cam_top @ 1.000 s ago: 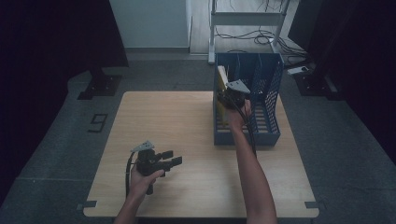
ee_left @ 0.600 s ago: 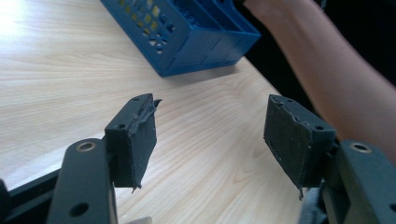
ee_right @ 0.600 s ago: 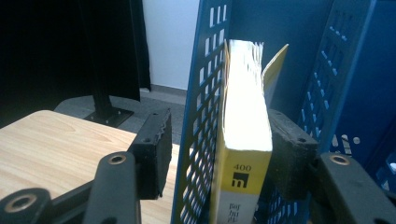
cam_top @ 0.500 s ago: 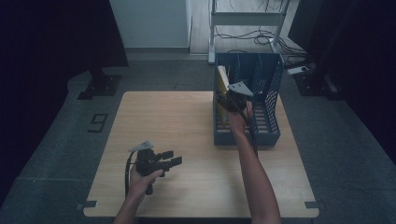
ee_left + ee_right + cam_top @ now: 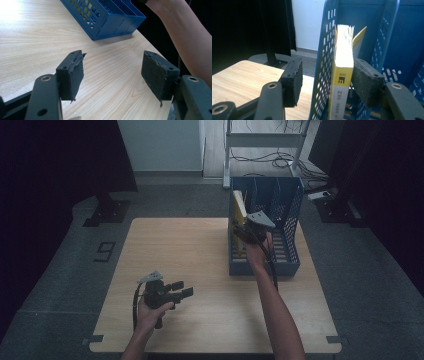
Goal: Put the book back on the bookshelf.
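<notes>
Right tool at the far right of the counter, jaws part-way apart and just now widening, straddling both the perforated left wall of the blue rack and the yellow book behind it; left pad hanging clear outside the wall, right pad just beside the book's far cover, contact there impossible to tell, so taken as released. Book standing upright in the rack's leftmost slot, hard against that wall, pages fanning a little at the top. Printed on the spine: "400", a small dark square logo with a pale mark like an "m", then a column of Chinese characters too blurred to read. Seen from the high view, right tool over the rack's left side. Left tool spread wide with nothing between the pads, held above bare wood at the near left of the counter, well apart from the rack. Same left tool in the high view, pointing right. On the floor left of the counter, a dark plate marked "9".
</notes>
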`<state>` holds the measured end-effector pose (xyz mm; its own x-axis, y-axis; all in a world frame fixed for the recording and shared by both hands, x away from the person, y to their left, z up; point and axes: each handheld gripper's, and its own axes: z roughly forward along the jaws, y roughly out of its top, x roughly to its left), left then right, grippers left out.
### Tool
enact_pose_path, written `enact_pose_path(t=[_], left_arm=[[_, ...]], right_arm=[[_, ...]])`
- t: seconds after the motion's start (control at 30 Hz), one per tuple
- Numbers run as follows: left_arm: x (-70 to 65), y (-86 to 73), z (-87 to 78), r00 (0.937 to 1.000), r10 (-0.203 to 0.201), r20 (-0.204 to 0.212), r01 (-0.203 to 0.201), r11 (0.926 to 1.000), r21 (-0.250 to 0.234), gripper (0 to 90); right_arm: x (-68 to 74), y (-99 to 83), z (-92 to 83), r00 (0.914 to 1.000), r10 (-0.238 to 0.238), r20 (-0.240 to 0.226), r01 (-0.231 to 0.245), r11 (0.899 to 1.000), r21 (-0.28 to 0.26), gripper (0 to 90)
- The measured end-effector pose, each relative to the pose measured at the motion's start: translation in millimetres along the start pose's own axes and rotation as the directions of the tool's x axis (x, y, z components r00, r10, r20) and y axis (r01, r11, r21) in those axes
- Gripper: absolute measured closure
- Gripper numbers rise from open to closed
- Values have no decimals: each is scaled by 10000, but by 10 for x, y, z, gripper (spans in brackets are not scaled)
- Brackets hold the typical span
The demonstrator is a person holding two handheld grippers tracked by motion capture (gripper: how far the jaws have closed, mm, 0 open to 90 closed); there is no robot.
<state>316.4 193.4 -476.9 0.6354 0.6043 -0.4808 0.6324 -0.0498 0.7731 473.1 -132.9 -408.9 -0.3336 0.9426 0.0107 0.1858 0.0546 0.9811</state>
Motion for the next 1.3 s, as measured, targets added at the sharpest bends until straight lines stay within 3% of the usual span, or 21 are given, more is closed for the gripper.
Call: enact_pose_path(t=[0.3,0.7,0.83,1.1,1.3], left_arm=[[-22,-4,-6,9999,107,-89,-106,9999,21,340],[-90,-10,24,9986,417,-312,-412,9990,165,339],[-95,-15,31,9985,450,-317,-444,9988,182,339],[-52,-21,10,9988,307,-376,-303,9995,114,339],[-54,-22,-5,9989,310,-352,-307,9995,85,339]], right_arm=[[16,-34,-142,9998,21,-201,-21,10000,44,423],[11,-117,-480,9960,-13,-894,24,9999,116,425],[3,-202,-638,9924,29,-1233,-14,9999,126,436],[15,-378,-862,9888,-187,-1481,220,9995,206,441],[77,-641,-1063,9826,-215,-1843,332,9976,603,440]])
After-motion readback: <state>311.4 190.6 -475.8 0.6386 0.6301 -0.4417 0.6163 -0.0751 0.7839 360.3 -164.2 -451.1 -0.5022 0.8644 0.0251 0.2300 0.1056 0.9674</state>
